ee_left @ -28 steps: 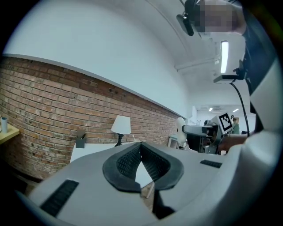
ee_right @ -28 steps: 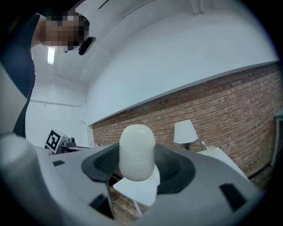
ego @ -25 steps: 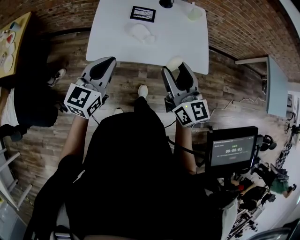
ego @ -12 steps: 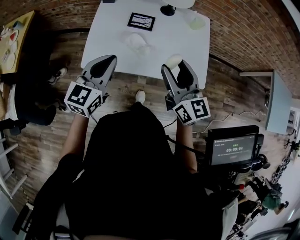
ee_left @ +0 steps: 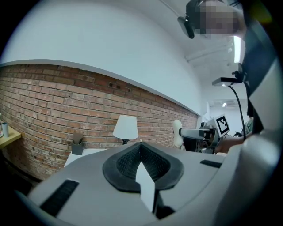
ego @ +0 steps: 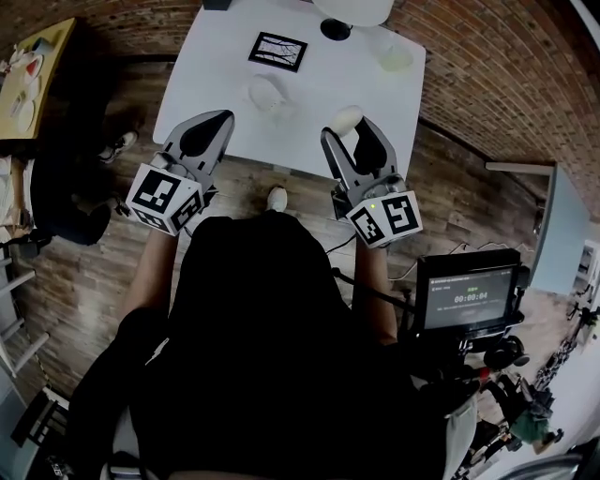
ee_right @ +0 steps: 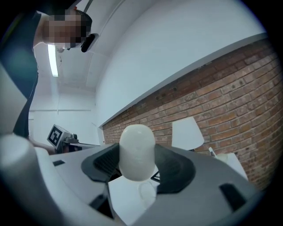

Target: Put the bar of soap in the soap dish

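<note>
A white oval bar of soap (ego: 345, 120) stands upright between the jaws of my right gripper (ego: 350, 133), which is shut on it just off the near edge of the white table (ego: 211, 70). In the right gripper view the soap (ee_right: 137, 150) fills the middle between the black pads. A clear soap dish (ego: 267, 93) lies on the table, ahead and to the left of the soap. My left gripper (ego: 204, 131) hovers at the table's near left edge, shut with nothing in it (ee_left: 141, 152). The soap (ee_left: 177, 132) also appears at the right of the left gripper view.
On the table are a black-framed square card (ego: 277, 51), a lamp's dark base (ego: 335, 28) and a pale cup (ego: 395, 57). Wooden floor lies below, with a brick wall behind. A screen on a stand (ego: 467, 300) is at my right, and a person in dark clothes (ego: 66, 206) at the left.
The table and its objects have slid lower and nearer in the head view. Both grippers keep their pose, and the soap stays gripped.
</note>
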Motion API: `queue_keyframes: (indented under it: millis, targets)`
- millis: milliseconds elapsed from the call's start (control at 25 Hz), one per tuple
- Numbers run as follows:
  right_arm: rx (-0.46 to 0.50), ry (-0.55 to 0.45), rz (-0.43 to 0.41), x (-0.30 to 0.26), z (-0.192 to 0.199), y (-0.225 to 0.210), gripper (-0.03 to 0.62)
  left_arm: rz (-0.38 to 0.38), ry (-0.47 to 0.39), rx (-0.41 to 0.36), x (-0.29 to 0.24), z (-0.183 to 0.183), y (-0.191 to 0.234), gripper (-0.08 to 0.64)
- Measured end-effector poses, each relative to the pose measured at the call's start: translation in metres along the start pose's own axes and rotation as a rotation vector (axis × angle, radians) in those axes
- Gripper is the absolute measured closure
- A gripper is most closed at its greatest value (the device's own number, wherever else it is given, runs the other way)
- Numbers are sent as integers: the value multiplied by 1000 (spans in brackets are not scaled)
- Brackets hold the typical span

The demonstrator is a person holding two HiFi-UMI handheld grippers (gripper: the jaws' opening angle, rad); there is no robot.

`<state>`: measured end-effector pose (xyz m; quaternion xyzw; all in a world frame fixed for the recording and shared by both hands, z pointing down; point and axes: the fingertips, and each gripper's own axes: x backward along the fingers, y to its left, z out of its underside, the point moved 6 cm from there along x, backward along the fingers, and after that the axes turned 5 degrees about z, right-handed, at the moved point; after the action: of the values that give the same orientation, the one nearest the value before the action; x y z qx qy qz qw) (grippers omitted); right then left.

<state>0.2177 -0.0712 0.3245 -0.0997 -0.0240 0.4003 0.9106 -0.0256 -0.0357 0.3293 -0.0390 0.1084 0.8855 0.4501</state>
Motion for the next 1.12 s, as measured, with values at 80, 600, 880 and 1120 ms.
queue_keyframes:
  millis: [80, 600, 880, 1120]
  targets:
    - [0, 7, -16, -3, 0, -8, 337, -9, -2, 5, -8, 0, 0, 554]
    - [-12, 52, -102, -29, 10, -45, 337, -85, 43, 15, -40, 7, 7, 554]
    - [-15, 69, -135, -39, 17, -42, 337, -111, 58, 15, -37, 8, 9, 554]
    - [-24, 93, -138, -55, 34, -27, 337, -83, 73, 39, -36, 15, 22, 554]
